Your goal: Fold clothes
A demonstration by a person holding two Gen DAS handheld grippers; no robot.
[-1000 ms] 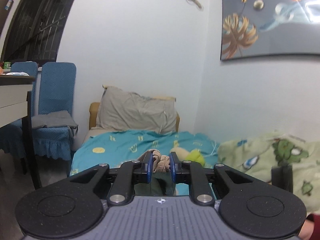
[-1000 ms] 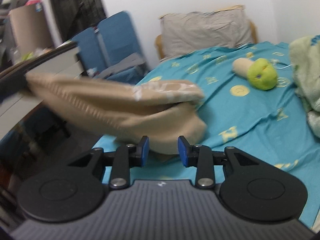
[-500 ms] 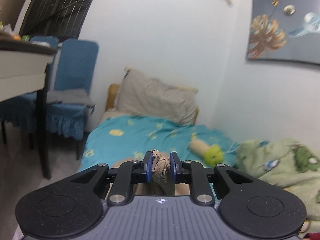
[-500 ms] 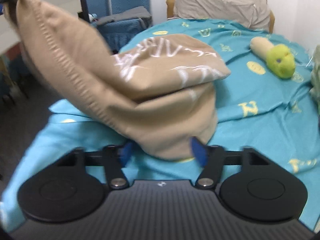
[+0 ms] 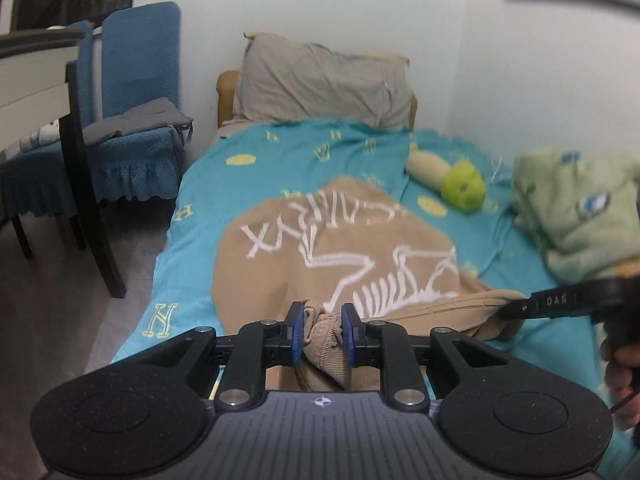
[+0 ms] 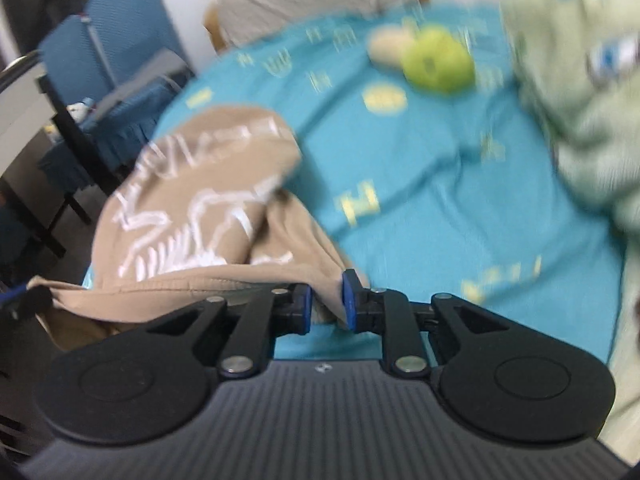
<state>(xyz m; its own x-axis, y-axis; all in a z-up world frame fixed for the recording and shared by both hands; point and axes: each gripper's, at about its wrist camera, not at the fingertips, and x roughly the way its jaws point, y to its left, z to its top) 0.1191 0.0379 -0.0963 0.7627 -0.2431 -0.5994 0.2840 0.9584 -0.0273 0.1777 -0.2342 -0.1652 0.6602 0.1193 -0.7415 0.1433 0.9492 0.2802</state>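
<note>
- The tan shirt with a white skeleton print lies spread on the teal bedsheet, printed side up, with its near edge lifted off the bed.
- Left gripper is clamped on a bunched-up bit of that near edge, and you can see the fabric wadded between the blue pads.
- Right gripper has the other end of the same edge between its pads. Its jaws are closing, and the cloth already looks pinched there. In the left view it comes in from the right side, with the hem pulled taut between the two tools.
- A hand shows at the right edge of the left view, holding the right tool.
- Farther up the bed there's a green and cream plush toy, a grey pillow at the headboard, and a pale green blanket piled against the wall.
- Blue covered chair stands beside the bed, next to a table.
- The right view is pretty blurry, so I can't make out finer detail there.
</note>
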